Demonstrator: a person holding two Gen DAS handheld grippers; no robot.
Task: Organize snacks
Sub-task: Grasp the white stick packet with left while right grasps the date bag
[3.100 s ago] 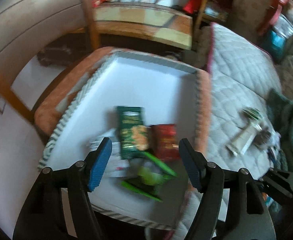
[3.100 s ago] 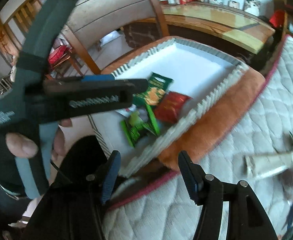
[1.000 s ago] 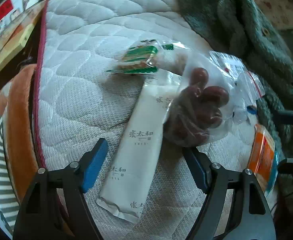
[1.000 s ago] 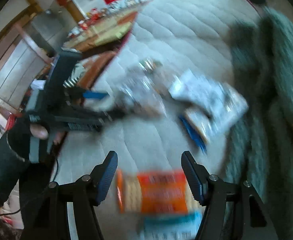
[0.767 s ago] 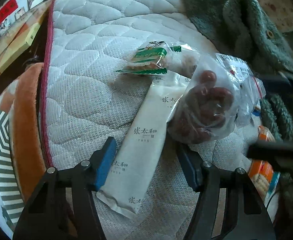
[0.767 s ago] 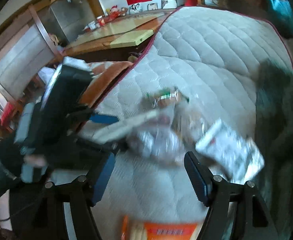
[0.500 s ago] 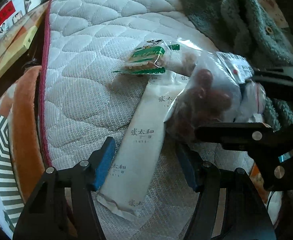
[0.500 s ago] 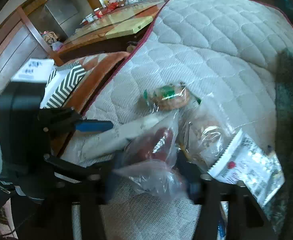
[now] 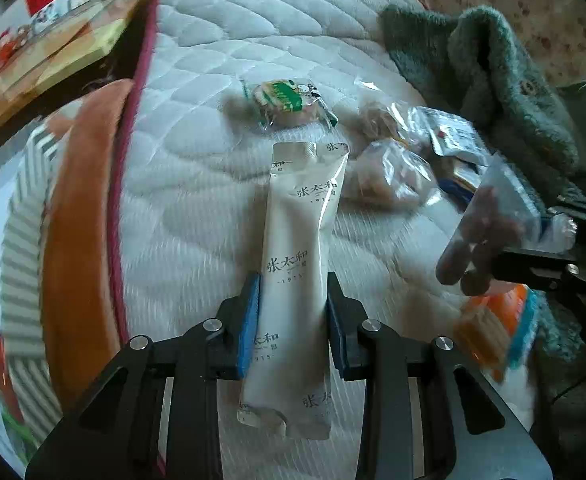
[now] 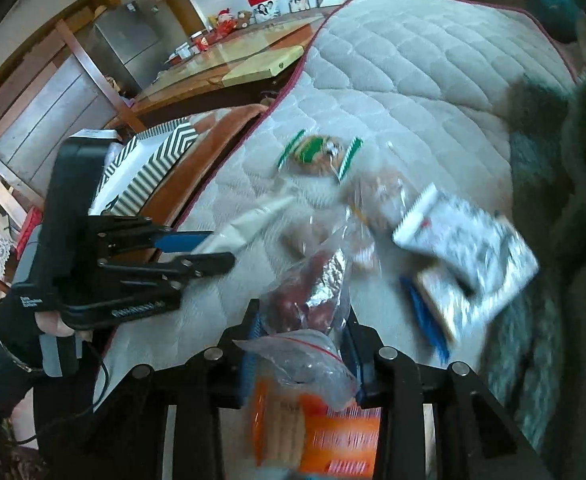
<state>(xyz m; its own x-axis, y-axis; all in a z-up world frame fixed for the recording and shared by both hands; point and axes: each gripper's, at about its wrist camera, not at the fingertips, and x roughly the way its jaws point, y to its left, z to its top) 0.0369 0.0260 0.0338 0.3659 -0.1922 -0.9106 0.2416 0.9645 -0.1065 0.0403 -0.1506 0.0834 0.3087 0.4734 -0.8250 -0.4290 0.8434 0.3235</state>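
A long white packet [image 9: 301, 220] with printed characters lies lengthwise on the quilted mattress [image 9: 197, 184]. My left gripper [image 9: 293, 284] is closing on it, and its blue pads press both sides of the lower half. A clear zip bag of dark red dates [image 10: 309, 284] sits between the jaws of my right gripper [image 10: 301, 316], which is also closing and pinches it. In the left wrist view that bag of dates [image 9: 481, 240] hangs at the right, clear of the white packet. The right wrist view shows my left gripper [image 10: 213, 248] holding the white packet [image 10: 249, 224].
A green-wrapped cake [image 9: 285, 100], a clear bag of brown snacks [image 9: 389, 176], a silver-white packet [image 10: 465, 240] and an orange biscuit pack [image 10: 321, 432] lie on the mattress. A green fleece [image 9: 493, 68] is heaped at the right. The striped box [image 10: 153, 168] stands left, past an orange cushion [image 9: 81, 220].
Both grippers have closed: the left on the white packet, the right on the bag of dates. The bag has come off the packet and moved right.
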